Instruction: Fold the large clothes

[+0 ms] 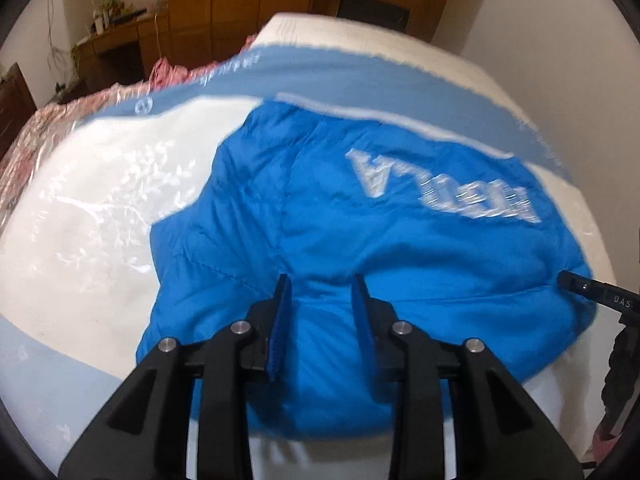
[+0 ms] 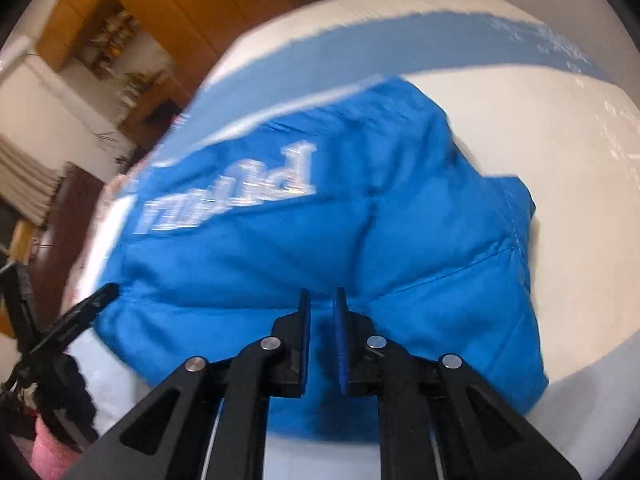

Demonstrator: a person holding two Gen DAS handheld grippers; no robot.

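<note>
Bed (image 1: 100, 208) carries everything: white cover with pale blue bands, clear crinkled plastic film over the left part in the left wrist view, glare on it. Pink patterned fabric (image 1: 48, 128) under the film along the far left edge of the bed. Room behind: wooden cabinets (image 1: 224, 4), low wooden shelf with small plants and clutter (image 1: 108, 20) far left, white walls, dark chair-like shape (image 1: 374, 10) past the far edge.

Blue padded jacket (image 1: 360, 240) lies bunched on the bed, nearer the front edge, roughly mid-width, white trim along its far hem. White lettering (image 1: 440, 188) on it, seen upside down and motion-blurred; last letters look like "LA", rest not readable. Right wrist view shows the other part of the lettering (image 2: 228, 196), also blurred, not readable.

Left gripper (image 1: 322, 292): jaws apart, blue pads, jacket fabric bulging between them, pads not clearly pressing on it. Right gripper (image 2: 322, 306): jaws almost together with a narrow gap, jacket right below and behind the tips; cannot tell if any fabric is pinched. Each gripper's tip shows at the edge of the other's view, at the jacket's side edges; "DAS" printed on the one at right in the left wrist view.
</note>
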